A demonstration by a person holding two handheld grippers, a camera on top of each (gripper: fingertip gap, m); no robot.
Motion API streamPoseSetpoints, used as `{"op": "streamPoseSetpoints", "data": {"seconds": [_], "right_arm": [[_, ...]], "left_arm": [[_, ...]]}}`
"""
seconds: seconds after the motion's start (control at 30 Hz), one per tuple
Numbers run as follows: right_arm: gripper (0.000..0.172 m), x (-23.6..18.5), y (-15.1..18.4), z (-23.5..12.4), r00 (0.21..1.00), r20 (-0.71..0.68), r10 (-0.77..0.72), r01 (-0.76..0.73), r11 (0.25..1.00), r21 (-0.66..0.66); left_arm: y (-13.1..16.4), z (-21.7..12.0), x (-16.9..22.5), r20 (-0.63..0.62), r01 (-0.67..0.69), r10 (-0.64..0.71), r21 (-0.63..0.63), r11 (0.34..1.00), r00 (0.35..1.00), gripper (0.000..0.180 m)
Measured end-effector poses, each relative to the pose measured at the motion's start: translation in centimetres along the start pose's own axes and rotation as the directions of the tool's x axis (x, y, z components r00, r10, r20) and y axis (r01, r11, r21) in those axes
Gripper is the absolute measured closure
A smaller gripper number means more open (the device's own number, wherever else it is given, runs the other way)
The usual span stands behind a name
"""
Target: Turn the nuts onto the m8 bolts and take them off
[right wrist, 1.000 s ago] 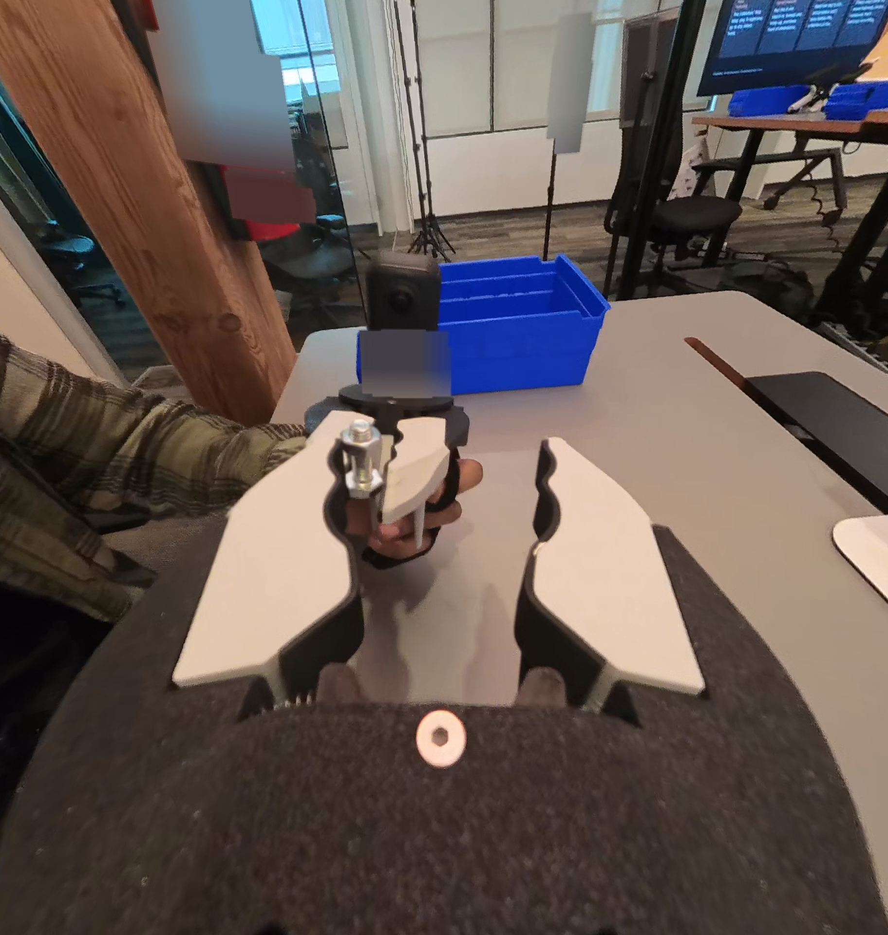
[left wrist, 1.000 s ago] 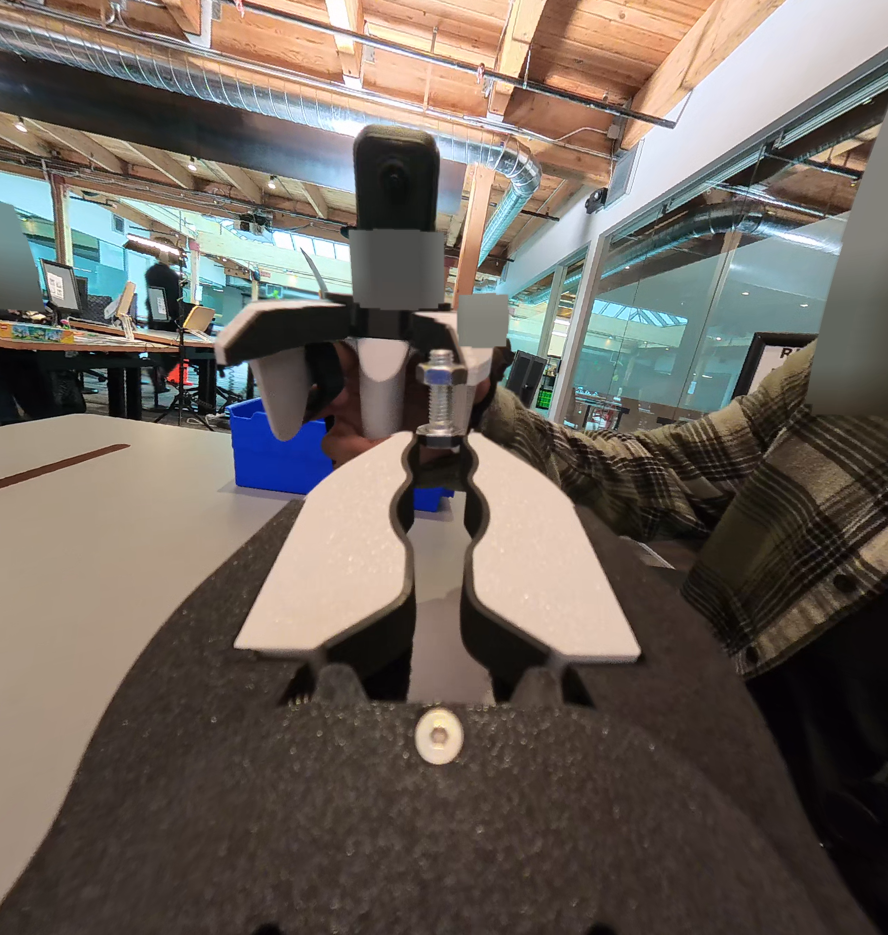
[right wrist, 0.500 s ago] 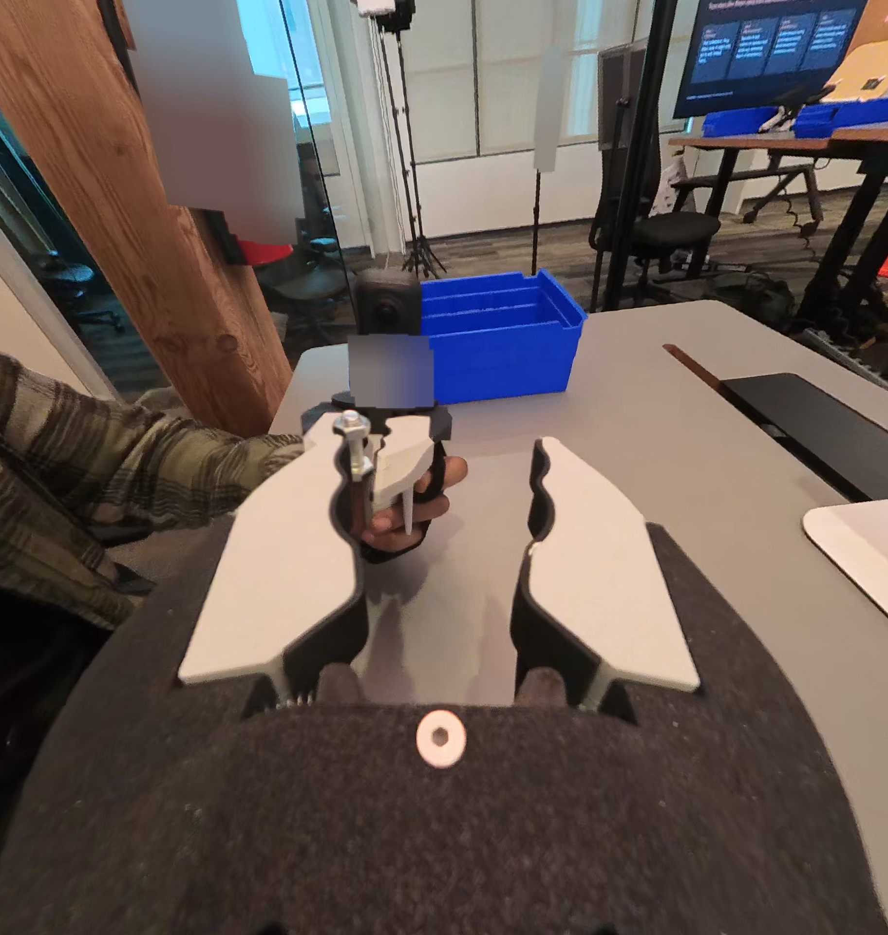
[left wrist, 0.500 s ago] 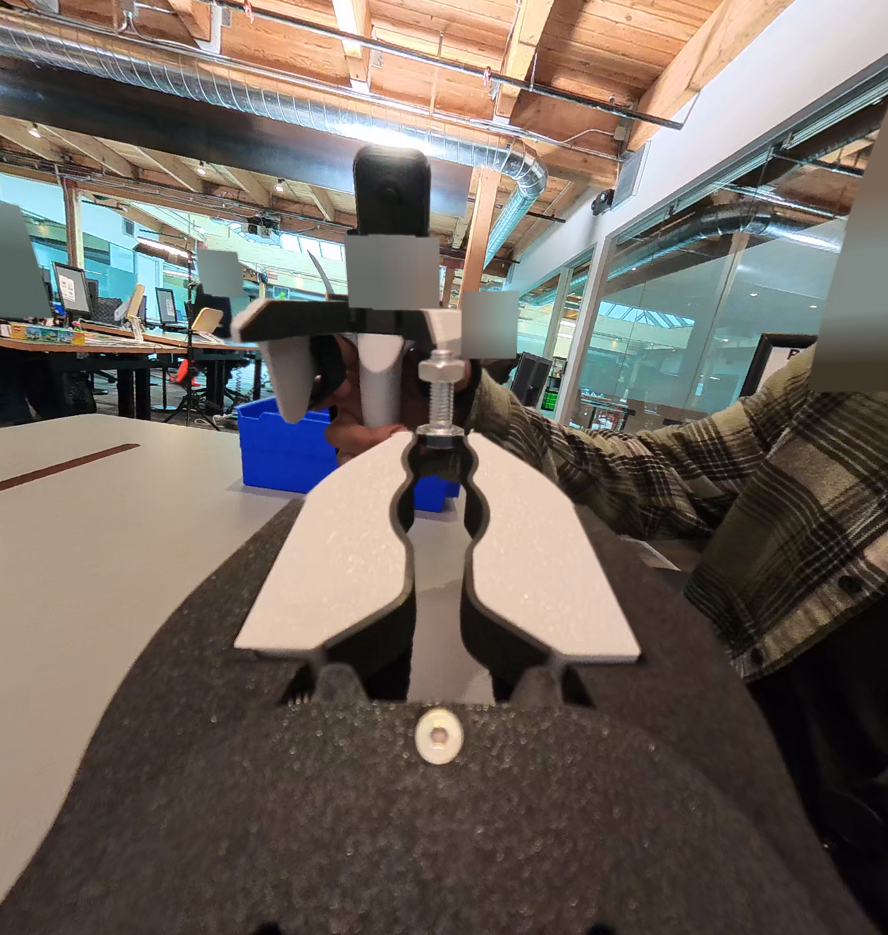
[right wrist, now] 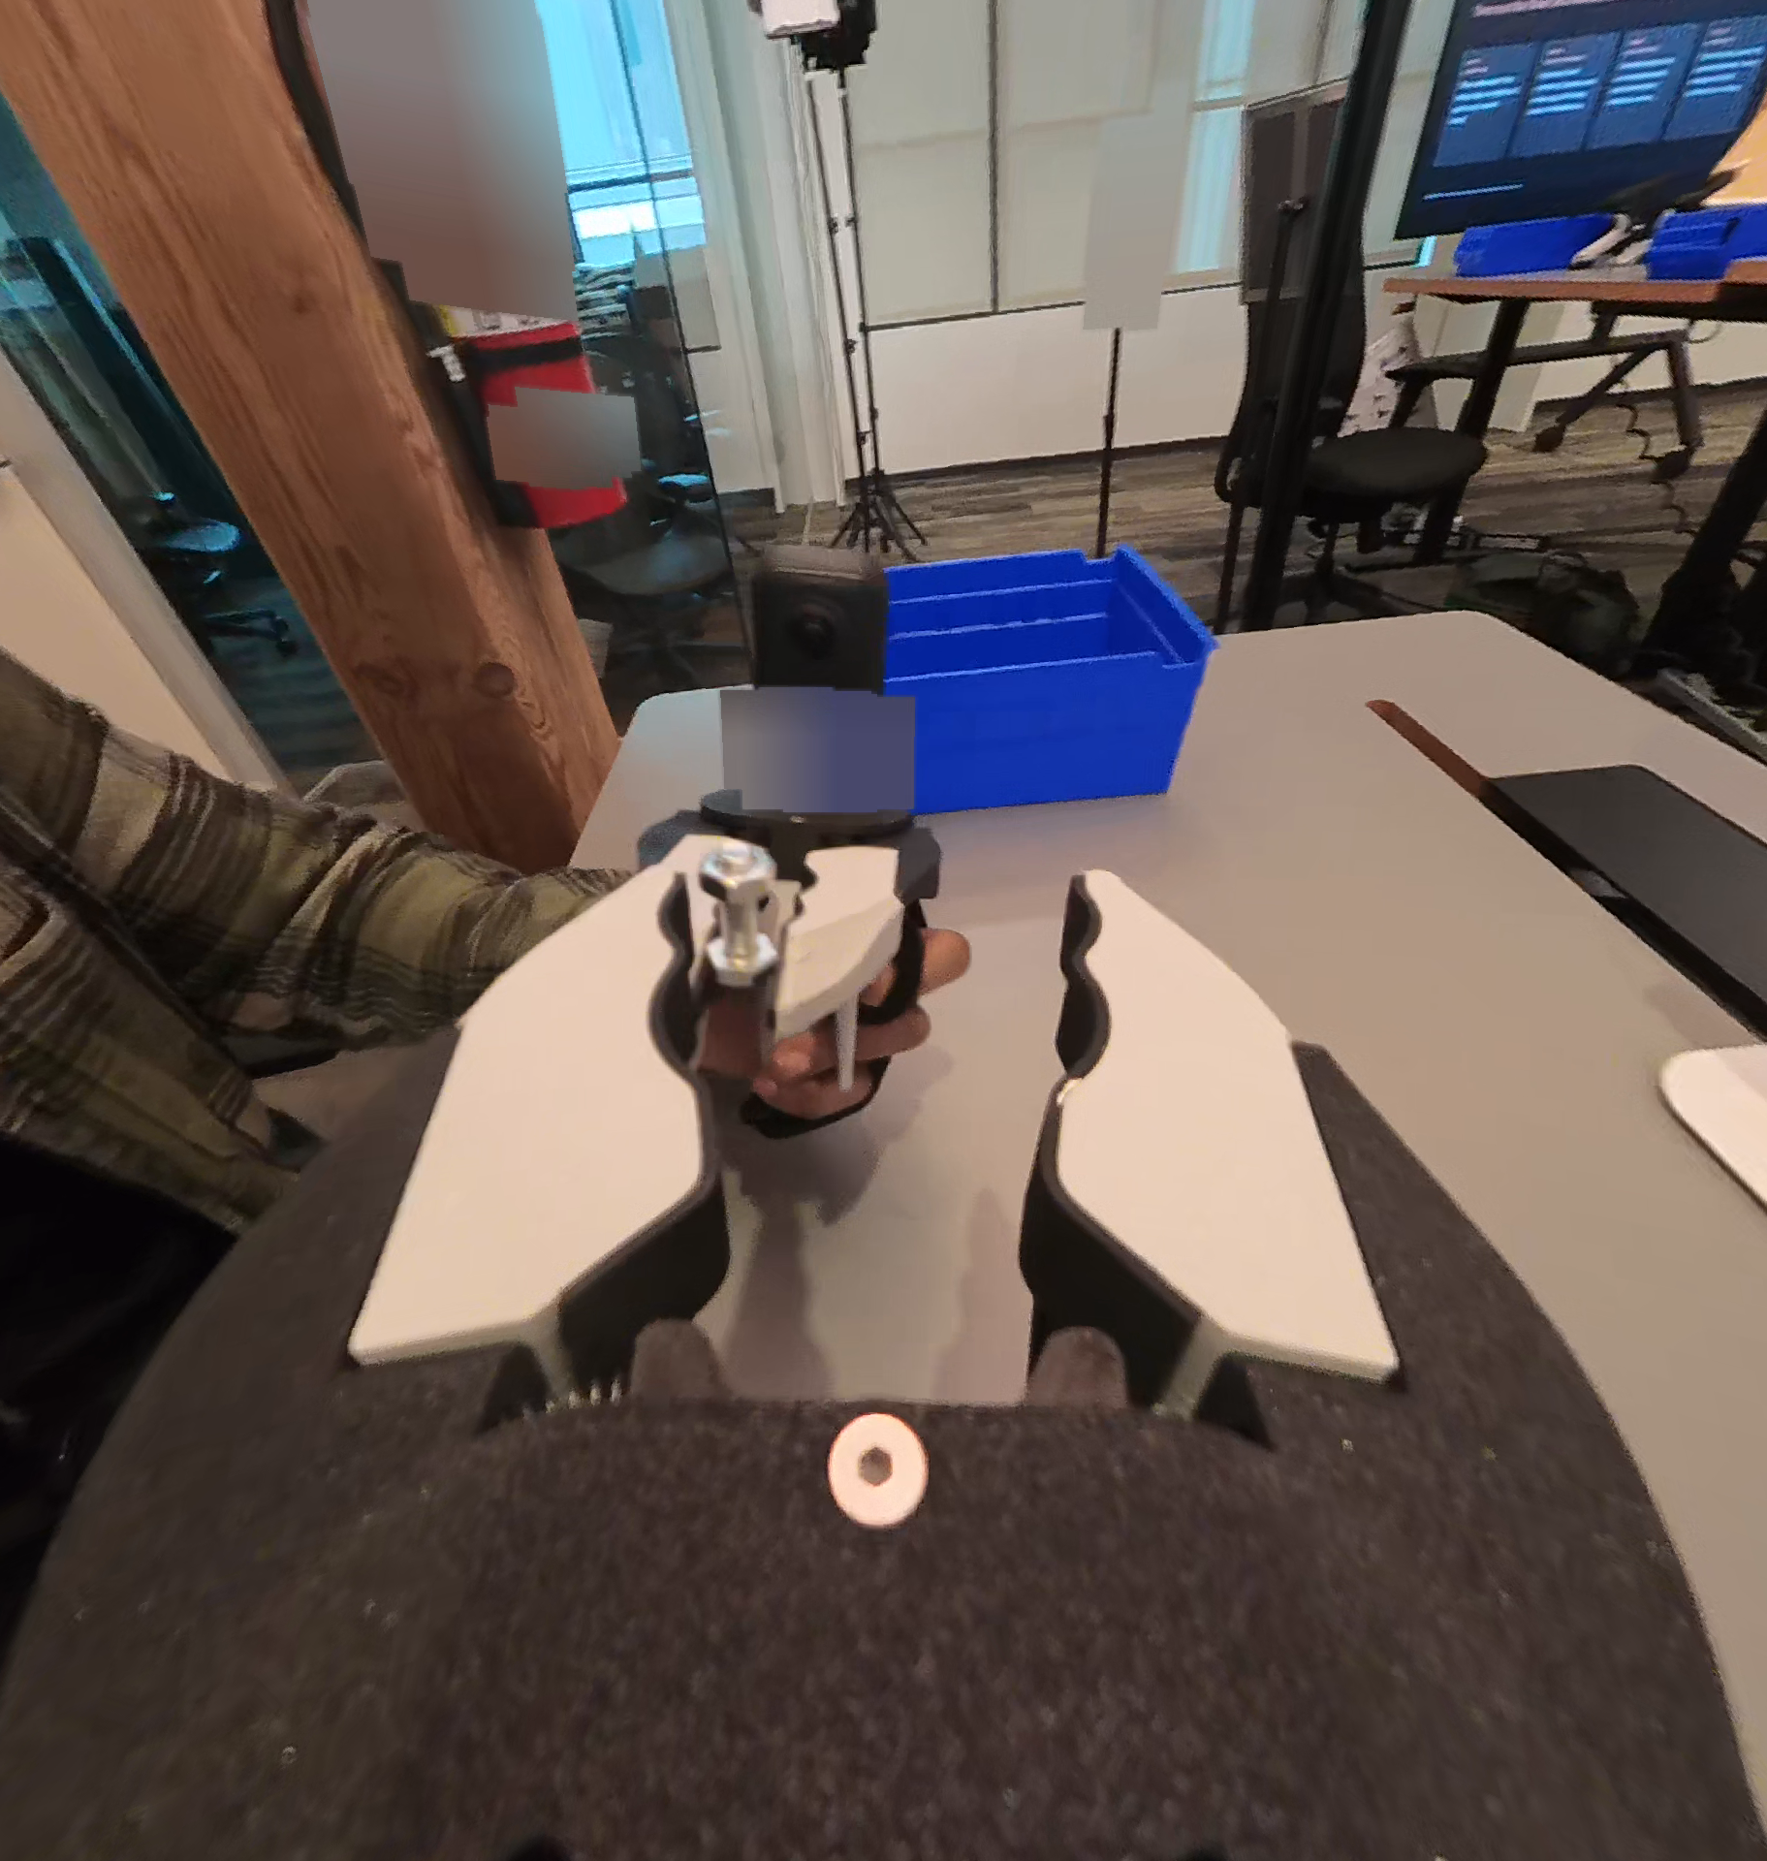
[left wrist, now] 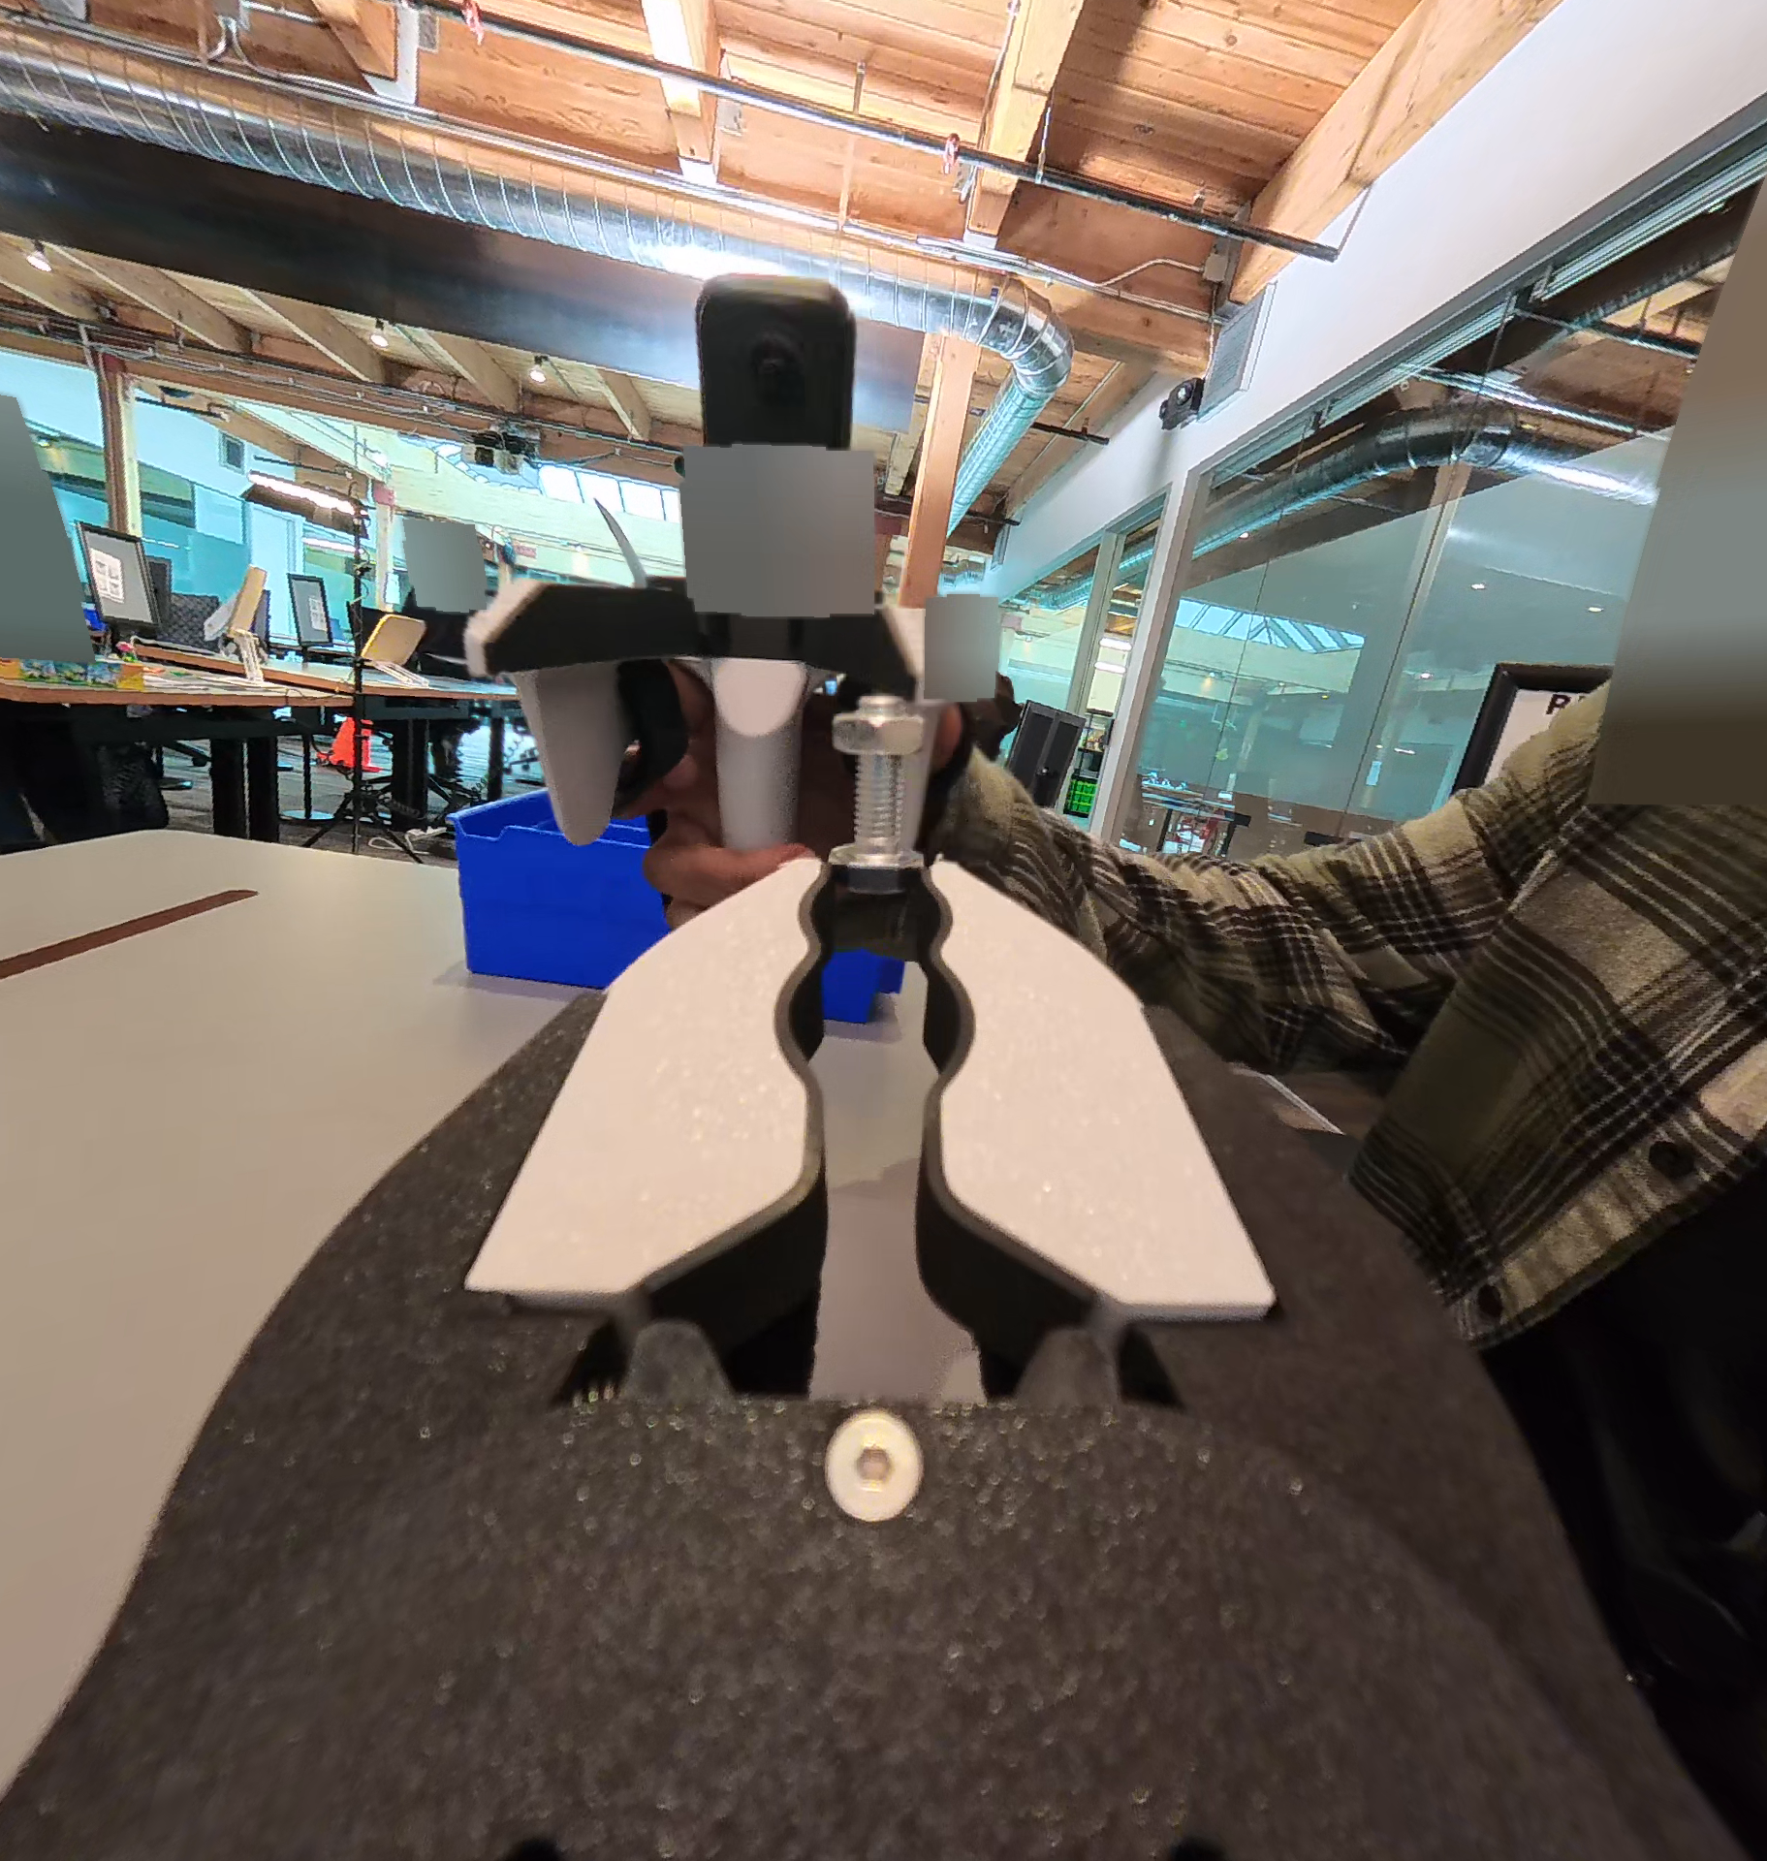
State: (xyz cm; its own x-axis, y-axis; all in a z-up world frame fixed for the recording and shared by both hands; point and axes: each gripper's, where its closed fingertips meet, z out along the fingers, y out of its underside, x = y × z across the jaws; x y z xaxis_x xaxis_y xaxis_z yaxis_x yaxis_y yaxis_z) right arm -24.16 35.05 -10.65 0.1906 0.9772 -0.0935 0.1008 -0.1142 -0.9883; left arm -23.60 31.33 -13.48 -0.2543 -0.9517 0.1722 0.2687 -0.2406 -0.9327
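Observation:
In the left wrist view my left gripper (left wrist: 874, 891) is shut on the head of a silver bolt (left wrist: 877, 796). It holds the bolt upright above the table, threads up. A silver nut (left wrist: 887, 730) sits near the top of the threads. My right gripper (left wrist: 670, 806) faces it from behind, open, with its fingers left of the bolt. In the right wrist view my right gripper (right wrist: 874, 967) is open with nothing between the pads. The bolt (right wrist: 743, 932) and nut (right wrist: 738, 878) stand just beyond its left fingertip (right wrist: 657, 947), held by the left gripper (right wrist: 758, 992).
A blue bin (right wrist: 1040, 725) stands on the grey table (right wrist: 1362, 957) behind the grippers; it also shows in the left wrist view (left wrist: 547, 906). A black pad (right wrist: 1664, 886) and a white item (right wrist: 1755, 1128) lie at the right. A plaid sleeve (left wrist: 1362, 957) reaches in, and a wooden post (right wrist: 305, 504) stands at the left. The tips of one gripper are about 5 cm away from the tips of the other.
The right gripper has rolled from tilted to level and stayed open by the bolt. The left gripper has kept its hold on the bolt; the nut is still near the top.

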Motion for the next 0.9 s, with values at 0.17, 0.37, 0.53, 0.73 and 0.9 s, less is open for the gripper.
{"op": "streamPoseSetpoints", "data": {"seconds": [0.17,0.37,0.53,0.73,0.9], "right_arm": [[0.099,-0.3,0.5,1.7,0.999,0.000,-0.038,0.038,0.998,-0.052],[0.101,0.1,0.1,0.1,1.000,-0.016,-0.018,0.018,0.999,-0.027],[0.098,-0.6,0.2,1.3,0.999,-0.004,-0.044,0.044,0.998,-0.055],[0.100,0.7,-0.1,-0.5,0.999,-0.039,-0.015,0.015,1.000,-0.021],[0.098,-0.8,0.1,1.2,0.999,0.006,-0.041,0.041,0.998,-0.047]], "left_arm": [[0.2,0.0,0.2,-0.001,-0.009,0.009,-0.008,1.000,1.000,0.166],[0.0,-0.1,0.0,0.005,-0.008,0.008,-0.003,1.000,1.000,0.165],[0.2,0.2,0.3,-0.008,-0.014,0.014,-0.015,1.000,1.000,0.166],[0.0,-0.2,0.1,0.009,-0.015,0.015,-0.009,1.000,1.000,0.166],[0.4,0.2,0.2,-0.002,-0.014,0.014,-0.021,1.000,1.000,0.165]]}}
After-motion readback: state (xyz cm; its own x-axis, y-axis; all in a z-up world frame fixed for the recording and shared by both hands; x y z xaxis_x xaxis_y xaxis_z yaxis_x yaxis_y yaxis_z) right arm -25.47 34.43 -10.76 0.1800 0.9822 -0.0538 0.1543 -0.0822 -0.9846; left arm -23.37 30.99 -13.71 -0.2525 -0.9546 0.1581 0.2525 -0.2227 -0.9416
